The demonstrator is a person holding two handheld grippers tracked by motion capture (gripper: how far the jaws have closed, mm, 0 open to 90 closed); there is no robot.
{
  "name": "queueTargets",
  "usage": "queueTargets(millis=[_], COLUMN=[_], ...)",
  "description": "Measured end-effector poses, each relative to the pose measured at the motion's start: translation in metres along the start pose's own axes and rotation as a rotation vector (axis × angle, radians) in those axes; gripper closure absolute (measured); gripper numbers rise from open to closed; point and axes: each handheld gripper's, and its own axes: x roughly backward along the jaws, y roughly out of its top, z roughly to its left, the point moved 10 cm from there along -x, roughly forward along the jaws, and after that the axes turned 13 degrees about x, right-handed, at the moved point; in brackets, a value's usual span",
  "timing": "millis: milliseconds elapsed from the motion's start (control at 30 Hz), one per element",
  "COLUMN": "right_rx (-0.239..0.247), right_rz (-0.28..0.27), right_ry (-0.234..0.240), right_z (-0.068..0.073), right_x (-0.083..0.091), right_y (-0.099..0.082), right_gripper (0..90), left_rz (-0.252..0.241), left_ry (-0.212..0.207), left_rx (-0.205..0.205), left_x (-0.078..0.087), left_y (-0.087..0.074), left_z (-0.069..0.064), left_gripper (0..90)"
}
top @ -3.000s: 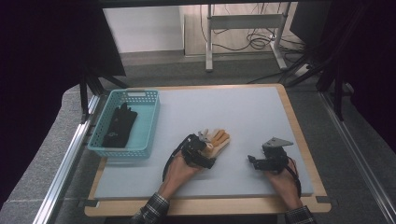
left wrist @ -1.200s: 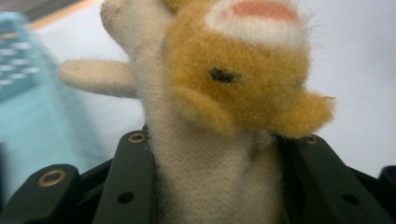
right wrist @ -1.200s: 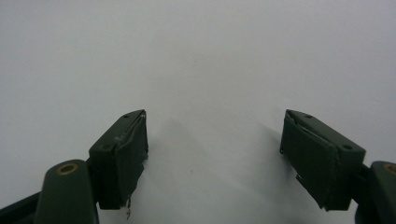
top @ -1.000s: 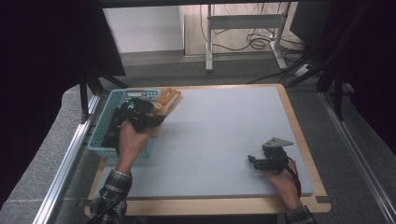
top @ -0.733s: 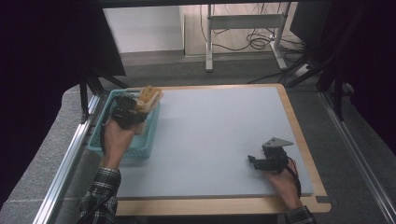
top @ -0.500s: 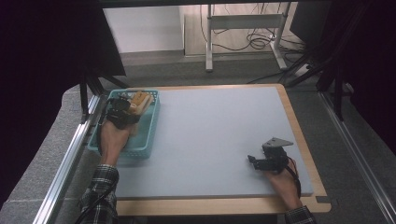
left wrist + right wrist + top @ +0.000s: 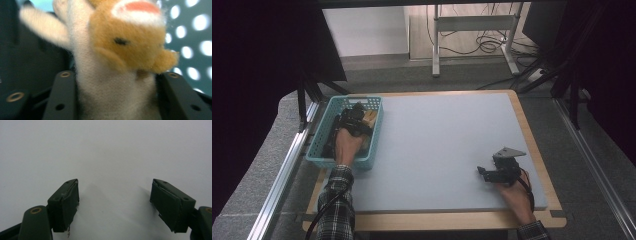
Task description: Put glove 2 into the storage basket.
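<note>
A tan and cream plush toy [image 7: 370,116] [image 7: 125,45] lies low inside the teal basket [image 7: 367,162], near its right wall [image 7: 192,50]. My left gripper [image 7: 354,117] [image 7: 116,95] reaches into the basket. Its jaws have just been opening. The toy's cream body still fills the gap between them and its fur meets both pads. My right gripper [image 7: 482,172] [image 7: 115,202] rests on the grey mat [image 7: 437,145] at the front right. It stands open, with bare mat between its jaws.
A black object [image 7: 30,57] lies in the basket just left of the toy. The mat sits on a wooden board [image 7: 532,145]. A metal rail [image 7: 287,170] runs along the table's left side.
My left hand carried the toy from above the basket's far right corner down into the basket. The right hand has not moved.
</note>
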Motion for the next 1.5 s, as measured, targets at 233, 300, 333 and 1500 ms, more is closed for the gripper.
queueTargets(millis=[233, 300, 333, 1500], right_rx=[0.0, 0.001, 0.001, 0.001], right_rz=[0.0, 0.0, 0.0, 0.0], right_ry=[0.0, 0.0, 0.0, 0.0], right_z=[0.0, 0.0, 0.0, 0.0], right_x=[0.0, 0.0, 0.0, 0.0], right_y=[0.0, 0.0, 0.0, 0.0], right_gripper=[22.5, 22.5, 22.5, 22.5], left_rz=[0.046, 0.031, 0.02, -0.099], left_ry=[0.005, -0.049, -0.059, 0.002], left_rx=[0.026, 0.015, 0.003, -0.013], left_x=[-0.002, 0.007, 0.013, 0.028], left_y=[-0.004, -0.004, -0.004, -0.003], left_z=[0.009, 0.005, 0.003, 0.027], left_gripper=[18.9, 11.9, 7.8, 61.0])
